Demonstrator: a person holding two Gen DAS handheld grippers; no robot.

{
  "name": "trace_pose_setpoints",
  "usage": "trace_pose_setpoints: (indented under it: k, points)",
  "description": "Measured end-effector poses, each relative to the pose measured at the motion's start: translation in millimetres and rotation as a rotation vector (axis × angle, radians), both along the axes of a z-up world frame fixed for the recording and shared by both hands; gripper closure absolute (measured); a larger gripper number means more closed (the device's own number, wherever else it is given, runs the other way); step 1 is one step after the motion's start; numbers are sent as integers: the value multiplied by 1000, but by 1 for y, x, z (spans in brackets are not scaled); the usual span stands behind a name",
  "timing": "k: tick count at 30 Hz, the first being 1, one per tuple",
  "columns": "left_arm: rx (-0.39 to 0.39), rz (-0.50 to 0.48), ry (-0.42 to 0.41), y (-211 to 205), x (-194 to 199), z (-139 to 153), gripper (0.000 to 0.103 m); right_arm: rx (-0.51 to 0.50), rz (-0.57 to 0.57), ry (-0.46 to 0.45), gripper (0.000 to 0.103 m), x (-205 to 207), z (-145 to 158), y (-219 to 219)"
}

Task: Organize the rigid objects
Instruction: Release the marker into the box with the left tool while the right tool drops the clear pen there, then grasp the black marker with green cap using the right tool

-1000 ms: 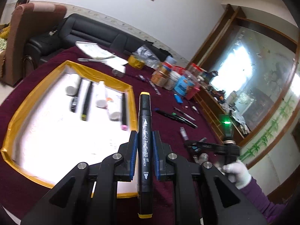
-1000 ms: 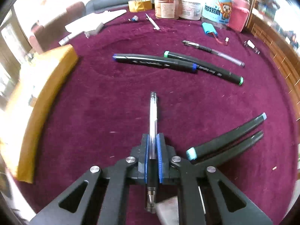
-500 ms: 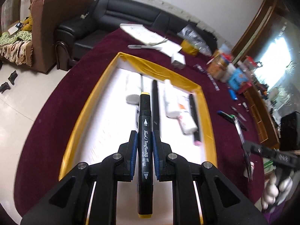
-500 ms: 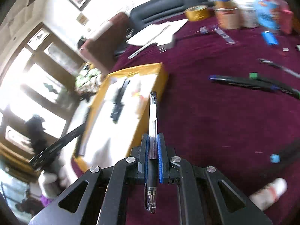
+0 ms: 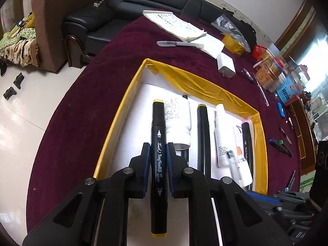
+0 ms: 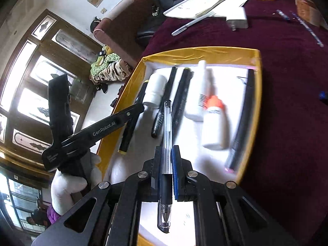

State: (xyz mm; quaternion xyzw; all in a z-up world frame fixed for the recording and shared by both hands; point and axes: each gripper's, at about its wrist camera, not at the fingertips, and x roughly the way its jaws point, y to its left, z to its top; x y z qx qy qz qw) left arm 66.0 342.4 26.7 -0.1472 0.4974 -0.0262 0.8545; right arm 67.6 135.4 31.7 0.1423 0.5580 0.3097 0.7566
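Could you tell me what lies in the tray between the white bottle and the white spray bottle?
In the left wrist view, one black marker with a yellow cap lies between the white bottle and the white spray bottle, inside the yellow-rimmed tray.

tray [image 5: 260, 147] far end crowded, near floor free

The left gripper [image 5: 157, 160], carrying the black yellow-capped art marker [image 5: 157, 162], now hangs over the yellow-rimmed white tray [image 5: 260, 143] instead of short of it. The right gripper [image 6: 167, 164], with the clear gel pen [image 6: 166, 153], has swung from the maroon table [image 6: 287, 102] at 3 o'clock to above the tray.
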Motion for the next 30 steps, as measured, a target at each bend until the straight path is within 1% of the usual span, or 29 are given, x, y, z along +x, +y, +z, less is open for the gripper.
trace_pose_setpoints:
  k: [3, 5, 8, 10, 12, 14, 17, 19, 20, 22, 24, 25, 27, 29, 30]
  points:
    - [9, -2, 5, -2, 5, -3, 90, -7, 5, 8, 95, 7, -5, 13]
    - [-8, 0, 7, -2, 4, -5, 90, -13, 4, 15, 95, 11, -10, 20]
    - [-34, 4, -5, -1, -1, -1, 86, -32, -20, 18, 95, 14, -15, 21]
    - [-70, 17, -33, 3, -12, 8, 78, -40, -33, 15, 95, 17, -17, 19]
    - [-107, 32, -80, 8, -26, 19, 59, -47, -45, 13, 95, 19, -19, 18]
    - [-130, 50, -120, 12, -39, 27, 53, -50, -51, 15, 95, 23, -20, 19]
    - [-122, 60, -183, 13, -61, 42, 53, -63, -71, 8, 94, 24, -22, 19]
    - [-124, 72, -207, 14, -70, 46, 51, -76, -91, -12, 91, 23, -22, 18]
    - [-126, 79, -217, 13, -75, 47, 48, -88, -98, -22, 90, 23, -21, 17]
    - [-124, 83, -223, 10, -79, 48, 48, -94, -93, -30, 90, 22, -20, 16]
    - [-122, 77, -226, 3, -83, 49, 48, -69, -100, -49, 90, 18, -13, 9]
    - [-123, 72, -227, -1, -86, 49, 48, -56, -96, -75, 89, 14, -6, 3]
    - [-132, 53, -233, -14, -91, 51, 48, -58, -98, -132, 85, 3, 9, -11]
    - [-137, 23, -242, -28, -98, 55, 48, -61, -110, -192, 73, -7, 22, -30]
    - [-135, 5, -247, -37, -101, 57, 48, -60, -121, -224, 71, -13, 30, -44]
